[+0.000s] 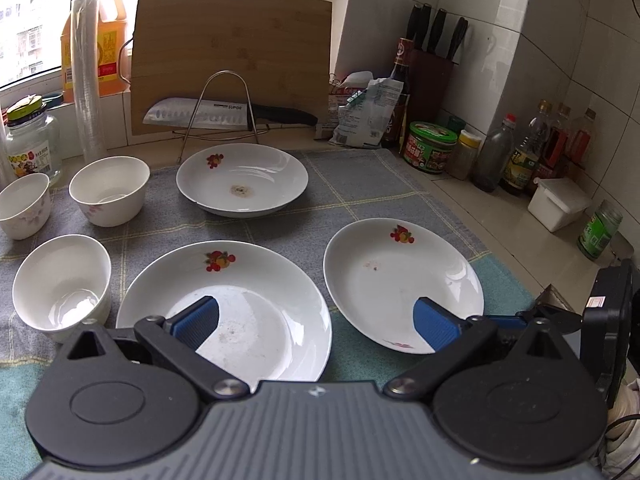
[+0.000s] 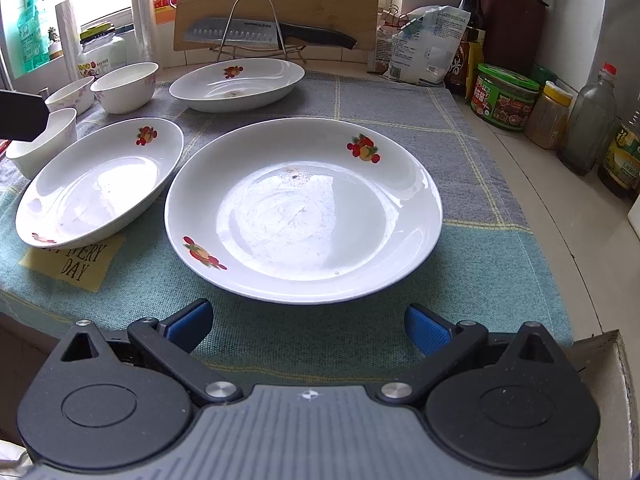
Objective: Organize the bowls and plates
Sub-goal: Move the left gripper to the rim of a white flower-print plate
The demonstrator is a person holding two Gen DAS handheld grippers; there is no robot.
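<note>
Plates, three of them, white with fruit prints, on a checked cloth on the counter. Left gripper hangs with jaws spread wide, nothing between them; in the left wrist view its blue pads overlap the near-left plate at lower centre and the right plate at centre right. Back plate sits at frame centre, in front of the wire rack holding a knife against the cutting board.

Right gripper also spread wide and empty, low over the cloth just short of the big centre plate.

Only the left view shows all three bowls clearly: near bowl lower left, two more at mid left. In the right view the bowls are squeezed into the upper left, and the nearest is partly covered by a dark object cut off at the left edge. Only the right view shows a yellow note with "EVERY DAY", partly under the left plate's rim.

Condiment jars and bottles line the right side; labels too small to read. Specks in the plate centres are hard to identify.
</note>
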